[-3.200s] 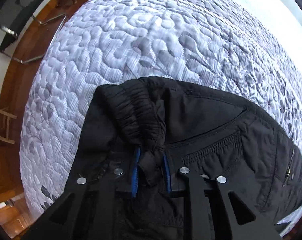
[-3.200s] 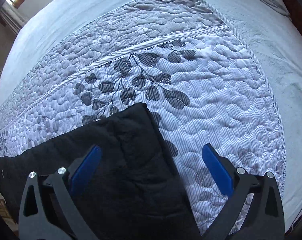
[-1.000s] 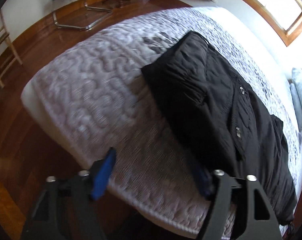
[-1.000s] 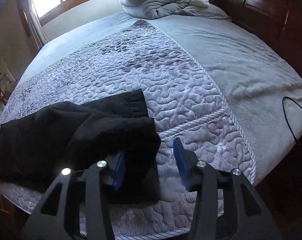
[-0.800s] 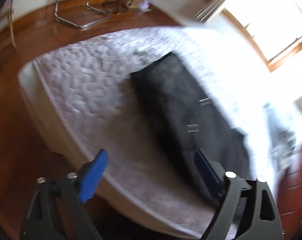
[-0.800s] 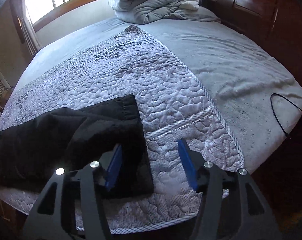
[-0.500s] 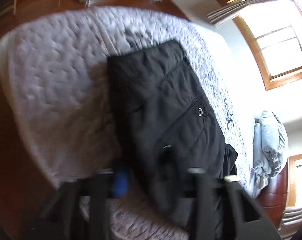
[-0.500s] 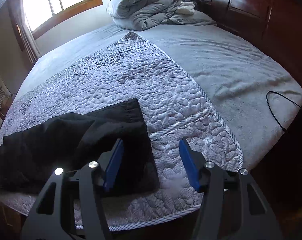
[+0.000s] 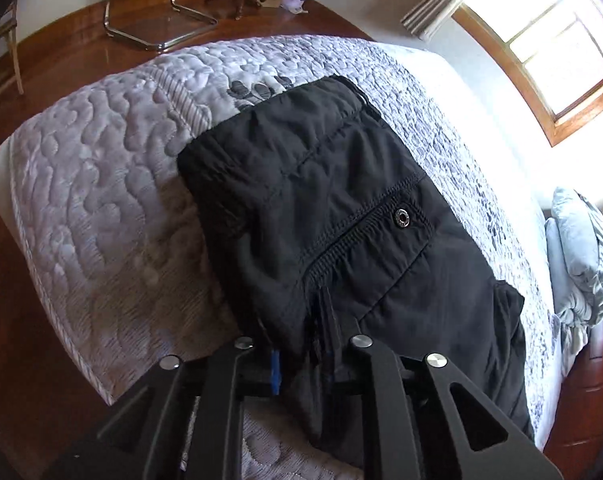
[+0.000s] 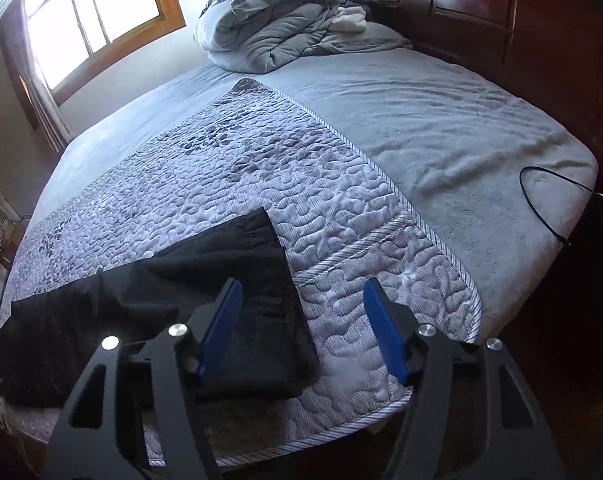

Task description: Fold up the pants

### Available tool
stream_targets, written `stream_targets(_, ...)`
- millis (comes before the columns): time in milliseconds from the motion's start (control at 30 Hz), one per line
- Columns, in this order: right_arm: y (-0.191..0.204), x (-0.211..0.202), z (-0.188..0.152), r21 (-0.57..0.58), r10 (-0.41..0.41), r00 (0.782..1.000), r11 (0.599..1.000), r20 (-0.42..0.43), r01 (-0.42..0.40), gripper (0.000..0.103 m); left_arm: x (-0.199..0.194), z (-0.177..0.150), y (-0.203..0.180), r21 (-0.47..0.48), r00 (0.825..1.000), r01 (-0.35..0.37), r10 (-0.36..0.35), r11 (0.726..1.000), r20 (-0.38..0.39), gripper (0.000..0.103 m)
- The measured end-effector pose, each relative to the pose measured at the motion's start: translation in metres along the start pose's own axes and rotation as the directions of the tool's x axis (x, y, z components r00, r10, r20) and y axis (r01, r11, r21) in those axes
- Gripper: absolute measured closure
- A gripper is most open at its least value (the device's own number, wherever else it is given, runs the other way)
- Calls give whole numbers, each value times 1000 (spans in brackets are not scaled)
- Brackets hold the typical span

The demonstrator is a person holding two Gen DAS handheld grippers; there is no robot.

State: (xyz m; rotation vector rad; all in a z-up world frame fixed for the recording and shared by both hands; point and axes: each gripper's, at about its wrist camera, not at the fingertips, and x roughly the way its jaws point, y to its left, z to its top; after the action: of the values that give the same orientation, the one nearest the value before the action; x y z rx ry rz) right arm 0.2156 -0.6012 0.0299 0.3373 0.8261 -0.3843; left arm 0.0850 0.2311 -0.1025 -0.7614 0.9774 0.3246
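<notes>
Black pants (image 9: 341, 216) lie along the near edge of the quilted bedspread (image 9: 101, 200), back pocket with a snap facing up. My left gripper (image 9: 301, 360) is shut on the near edge of the pants by the pocket; the fabric bunches between its blue pads. In the right wrist view the leg end of the pants (image 10: 205, 288) lies flat on the quilt. My right gripper (image 10: 301, 332) is open and empty, above the leg cuff; its left pad is over the fabric.
Grey folded duvet (image 10: 269, 20) sits at the head of the bed by the dark wooden headboard (image 10: 521, 12). A black cable (image 10: 541, 200) lies on the grey sheet at right. A metal-frame chair (image 9: 161, 8) and boxes stand on the wooden floor.
My left gripper was open and swinging beside the bed; it has come in and closed on the pants' near edge. My right gripper has stayed open and drawn back a little.
</notes>
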Motion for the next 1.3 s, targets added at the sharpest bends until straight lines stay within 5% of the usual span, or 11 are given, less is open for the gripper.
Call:
stream_targets(67, -7, -10, 1, 29, -12, 1000, 1000, 12, 12, 34, -5, -1, -1, -20, 1000, 4, -4, 1000, 8, 74)
stream_targets(133, -15, -26, 0, 84, 51, 998, 995, 31, -53, 34, -20, -5, -2, -16, 1000, -15, 16, 1000, 25, 49)
stream_targets(267, -7, -47, -7, 108, 202, 979, 974, -9, -200, 33, -52, -20, -11, 31, 993, -53, 49, 998, 106, 38)
stream_targets(400, 18, -45, -28, 162, 348, 933, 930, -92, -331, 33, -85, -47, -30, 74, 987, -52, 40, 996, 155, 11)
stream_targets(567, 39, -22, -58, 321, 492, 855, 846, -166, -425, 33, -68, -75, -77, 186, 997, -31, 18, 982, 71, 4)
stream_targets(767, 25, 26, -55, 469, 444, 876, 824, -186, -318, 32, -30, -100, -102, 217, 999, 1, 10, 976, -49, 4)
stream_targets(967, 18, 68, -26, 525, 453, 871, 796, -189, -300, 94, 0, -116, -111, 276, 994, -70, 92, 958, -67, 4)
stream_targets(1100, 42, 61, 9, 422, 473, 870, 824, -142, -379, 98, 7, -121, -114, 309, 991, -92, 117, 947, -65, 4)
stream_targets(1133, 50, 51, 19, 383, 518, 850, 807, -94, -449, 98, 8, -122, -113, 310, 991, -94, 120, 946, -64, 4)
stream_targets(1233, 64, 14, 38, 249, 706, 703, 669, 82, -700, 99, 11, -124, -114, 314, 990, -106, 131, 943, -58, 4)
stream_targets(1300, 60, 6, 40, 227, 700, 708, 679, 87, -699, 99, 12, -124, -116, 320, 989, -116, 141, 940, -55, 4)
